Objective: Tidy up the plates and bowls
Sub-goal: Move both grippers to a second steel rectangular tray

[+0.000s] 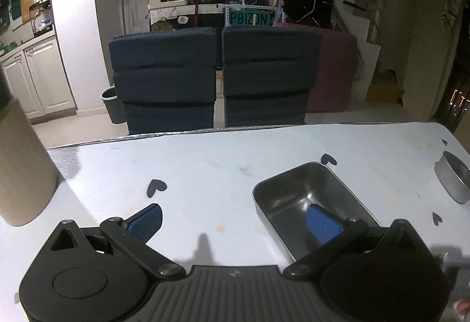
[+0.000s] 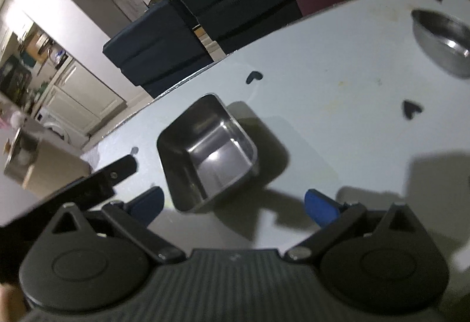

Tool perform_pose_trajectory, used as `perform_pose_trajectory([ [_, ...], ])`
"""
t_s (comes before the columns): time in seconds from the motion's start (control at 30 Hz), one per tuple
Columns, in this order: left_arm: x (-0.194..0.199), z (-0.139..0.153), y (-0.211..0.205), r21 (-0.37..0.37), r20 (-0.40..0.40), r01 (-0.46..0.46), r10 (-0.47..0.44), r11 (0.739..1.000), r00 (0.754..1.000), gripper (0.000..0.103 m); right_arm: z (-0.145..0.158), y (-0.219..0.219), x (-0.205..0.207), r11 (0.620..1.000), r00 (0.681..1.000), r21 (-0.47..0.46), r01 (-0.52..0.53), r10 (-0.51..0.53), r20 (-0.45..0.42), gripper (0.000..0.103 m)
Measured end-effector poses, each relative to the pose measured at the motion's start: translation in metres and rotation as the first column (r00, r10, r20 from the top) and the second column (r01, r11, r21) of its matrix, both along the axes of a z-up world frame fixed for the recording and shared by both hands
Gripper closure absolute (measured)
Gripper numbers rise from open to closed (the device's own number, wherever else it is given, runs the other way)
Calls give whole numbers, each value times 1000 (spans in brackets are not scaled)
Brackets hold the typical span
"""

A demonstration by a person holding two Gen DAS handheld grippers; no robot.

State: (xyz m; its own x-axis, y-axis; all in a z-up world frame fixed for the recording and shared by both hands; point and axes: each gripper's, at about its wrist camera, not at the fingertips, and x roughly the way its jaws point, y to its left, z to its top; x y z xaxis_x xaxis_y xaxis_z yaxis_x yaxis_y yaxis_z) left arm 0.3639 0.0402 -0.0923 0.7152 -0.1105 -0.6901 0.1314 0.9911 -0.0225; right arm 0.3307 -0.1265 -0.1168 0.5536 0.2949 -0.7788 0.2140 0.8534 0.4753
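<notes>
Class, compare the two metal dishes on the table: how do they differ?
The rectangular tray has straight sides and rounded corners; the round bowl has a circular rim. The tray sits mid-table, near both open grippers; the bowl lies off toward the table's right edge. Both are shiny, empty and upright.

Tray left of bowl, apparently apart
</notes>
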Motion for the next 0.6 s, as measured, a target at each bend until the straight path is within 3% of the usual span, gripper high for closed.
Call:
perform_pose_trajectory([
  [0.13, 10, -15, 6, -12, -26, -22, 21, 1000, 999, 0, -11, 13, 11, 1000, 1000, -18, -7, 6, -26, 1],
  [0.4, 15, -27, 18, -8, -54, -39, 39, 999, 998, 0, -35, 18, 21, 997, 996, -79, 7, -14, -85, 17],
  [0.6, 15, -25, 19, -6, -54, -19, 18, 1000, 998, 0, -29, 12, 16, 988, 995, -133, -74, 65, -71, 22],
])
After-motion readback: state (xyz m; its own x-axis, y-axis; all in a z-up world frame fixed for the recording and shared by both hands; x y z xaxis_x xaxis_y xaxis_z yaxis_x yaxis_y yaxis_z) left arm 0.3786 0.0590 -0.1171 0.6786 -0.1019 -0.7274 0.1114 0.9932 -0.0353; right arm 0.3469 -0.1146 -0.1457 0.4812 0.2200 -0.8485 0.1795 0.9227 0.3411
